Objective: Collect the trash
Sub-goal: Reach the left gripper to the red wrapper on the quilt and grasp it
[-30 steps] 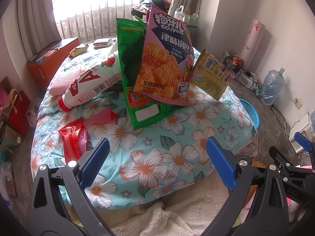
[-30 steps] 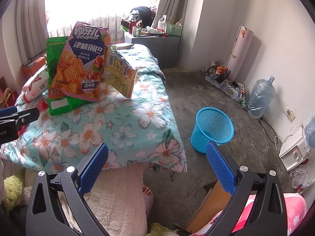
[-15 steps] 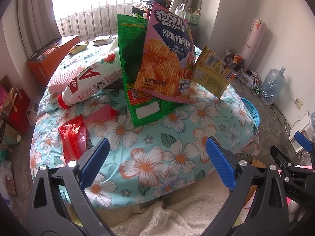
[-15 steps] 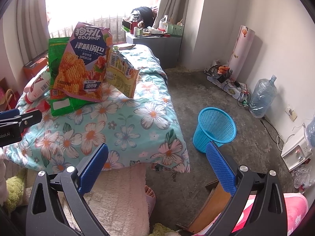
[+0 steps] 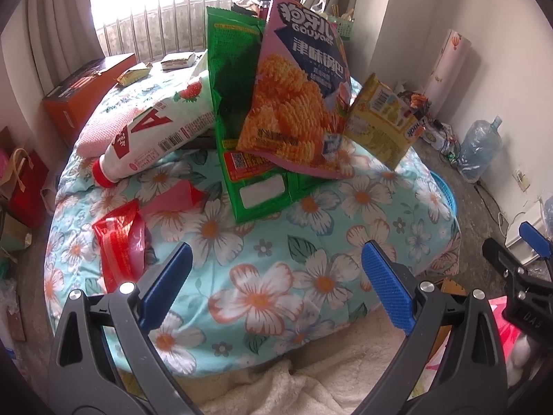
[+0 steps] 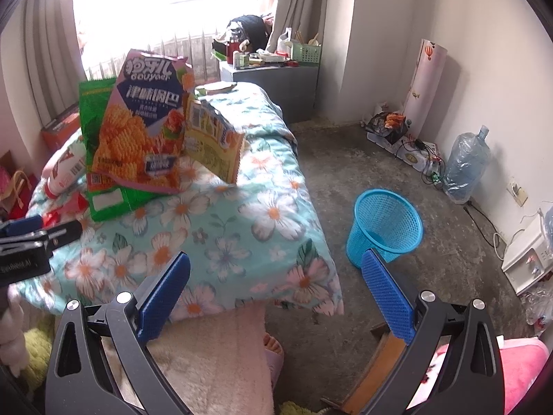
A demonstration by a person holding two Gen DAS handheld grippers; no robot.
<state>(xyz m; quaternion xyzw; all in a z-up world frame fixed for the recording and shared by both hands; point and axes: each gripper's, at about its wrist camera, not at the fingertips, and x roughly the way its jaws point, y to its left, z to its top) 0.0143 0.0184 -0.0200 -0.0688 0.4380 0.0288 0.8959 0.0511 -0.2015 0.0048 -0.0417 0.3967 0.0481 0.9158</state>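
Floral quilt [image 5: 262,297] covers the bed, and the trash lies on it. Near the middle a pink bag [image 5: 297,100] leans against a green bag [image 5: 242,138], with a yellow bag [image 5: 383,124] just to their right. Left of them a white bottle [image 5: 155,138] lies on its side, red cap toward the near left. Nearer still on the left sits a red wrapper [image 5: 117,242]. On the concrete floor right of the bed stands a blue basket [image 6: 385,228], upright. The left claw [image 5: 273,287] hovers over the near edge of the quilt, fingers spread wide with nothing between them. The right claw [image 6: 276,294] is spread wide too, holding nothing, above the bed's near right corner.
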